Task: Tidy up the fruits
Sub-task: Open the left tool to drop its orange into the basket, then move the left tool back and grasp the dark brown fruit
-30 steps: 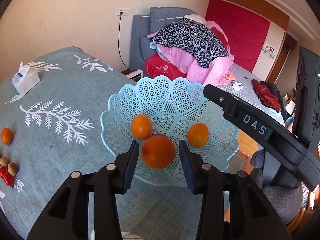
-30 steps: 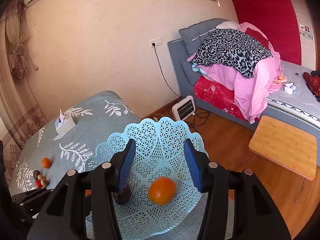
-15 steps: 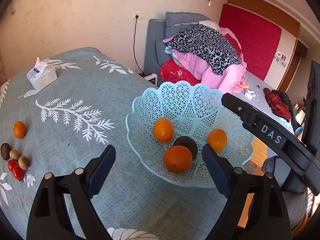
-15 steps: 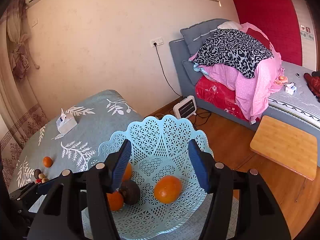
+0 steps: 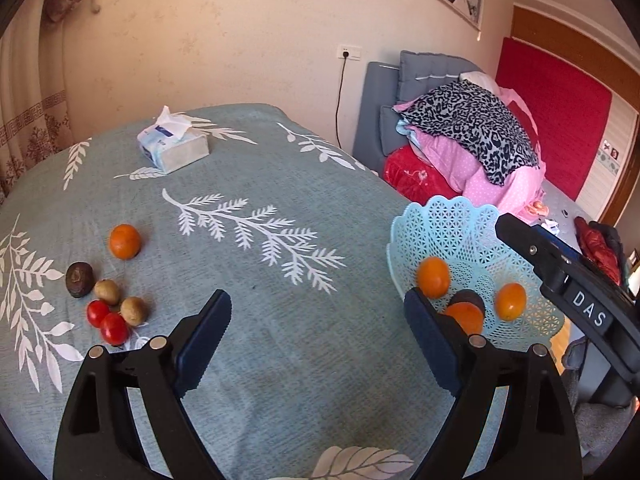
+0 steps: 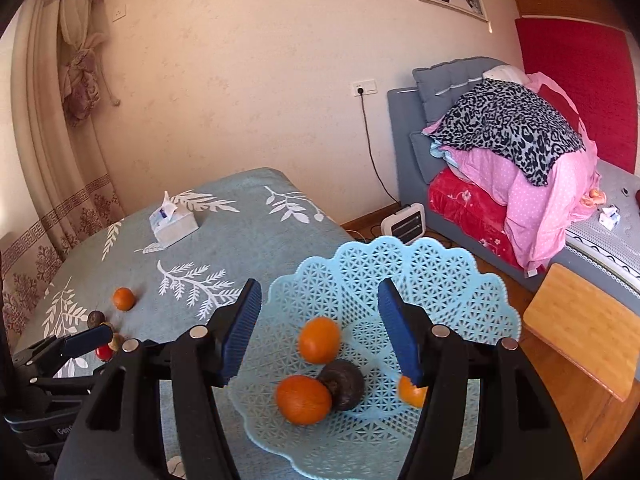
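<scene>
Swung away from the basket [image 5: 448,224], the empty, wide-open left gripper [image 5: 316,344] is being aimed at the loose orange [image 5: 125,241], lying far left of the basket, nearer this gripper.

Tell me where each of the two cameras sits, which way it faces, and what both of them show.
Left wrist: on the left gripper, looking across the table at the loose fruit, with the basket to the right; its own open fingers and the right gripper show.
Right wrist: on the right gripper, looking down into the basket; its own open fingers and the left gripper show.
Shared: basket, table, tissue box, bed.
</scene>
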The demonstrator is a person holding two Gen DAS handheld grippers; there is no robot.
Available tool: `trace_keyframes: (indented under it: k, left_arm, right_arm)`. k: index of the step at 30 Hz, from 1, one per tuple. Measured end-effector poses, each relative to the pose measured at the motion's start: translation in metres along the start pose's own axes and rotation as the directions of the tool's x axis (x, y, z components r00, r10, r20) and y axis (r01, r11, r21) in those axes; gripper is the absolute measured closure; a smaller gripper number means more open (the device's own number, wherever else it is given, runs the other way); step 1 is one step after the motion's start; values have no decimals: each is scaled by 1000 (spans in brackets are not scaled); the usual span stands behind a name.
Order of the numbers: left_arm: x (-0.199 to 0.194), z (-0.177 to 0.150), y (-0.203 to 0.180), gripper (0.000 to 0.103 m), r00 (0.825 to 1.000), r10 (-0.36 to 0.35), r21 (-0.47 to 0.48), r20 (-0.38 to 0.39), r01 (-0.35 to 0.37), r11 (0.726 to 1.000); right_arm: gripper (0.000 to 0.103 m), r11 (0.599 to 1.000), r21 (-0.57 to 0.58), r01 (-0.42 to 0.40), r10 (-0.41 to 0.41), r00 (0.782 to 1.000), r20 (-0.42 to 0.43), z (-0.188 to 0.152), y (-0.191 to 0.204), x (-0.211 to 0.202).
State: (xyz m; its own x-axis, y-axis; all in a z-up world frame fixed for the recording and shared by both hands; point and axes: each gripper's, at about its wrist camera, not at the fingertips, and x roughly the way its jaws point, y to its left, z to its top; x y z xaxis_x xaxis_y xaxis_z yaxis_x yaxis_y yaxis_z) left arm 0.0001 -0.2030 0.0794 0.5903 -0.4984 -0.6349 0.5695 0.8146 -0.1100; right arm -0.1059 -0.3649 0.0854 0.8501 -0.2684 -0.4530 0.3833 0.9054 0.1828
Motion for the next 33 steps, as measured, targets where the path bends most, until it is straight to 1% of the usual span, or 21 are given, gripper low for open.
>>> trace_keyframes:
  k: [7, 12, 14, 18, 22, 24, 27, 29, 31, 33]
  left_arm:
    - [-10, 3, 50, 16, 996, 88, -82, 20, -86, 993]
    - [-17, 8, 89, 16, 987, 159, -132, 24, -155, 979]
    - [-17, 9, 105, 16, 983, 185, -147, 14, -181, 972]
    - [-15, 9, 138, 16, 973, 230, -193, -19, -229, 954]
    - [-10, 9, 170, 16, 961, 273, -234, -46, -276, 932]
    - [-4, 10, 185, 15, 954, 290, -247, -74, -299, 922]
    - [13, 11, 204, 15, 946, 293, -250, -137, -319, 914]
    - [24, 12, 214, 16, 938, 299, -260, -176, -337, 905]
    - [34, 12, 225, 16, 936, 291, -271, -198, -337, 901]
    - [43, 13, 235, 16, 929, 298, -285, -221, -353, 891]
  right_arm:
    - [41, 992, -86, -93, 87, 994, -68, -8, 46, 17]
    - [40, 983, -112, -148, 135, 984, -120, -13, 72, 29]
    - [40, 978, -128, -166, 149, 980, -135, -15, 81, 33]
    - [40, 968, -138, -209, 183, 966, -182, -19, 97, 43]
    - [40, 960, -156, -233, 197, 957, -214, -25, 111, 50]
    - [40, 955, -165, -247, 207, 951, -229, -27, 117, 54]
    - [38, 947, -165, -274, 225, 937, -267, -30, 125, 61]
    - [36, 944, -160, -289, 236, 928, -287, -31, 130, 66]
    - [36, 942, -164, -295, 237, 924, -300, -33, 134, 70]
    - [36, 939, -170, -300, 238, 921, -309, -34, 139, 72]
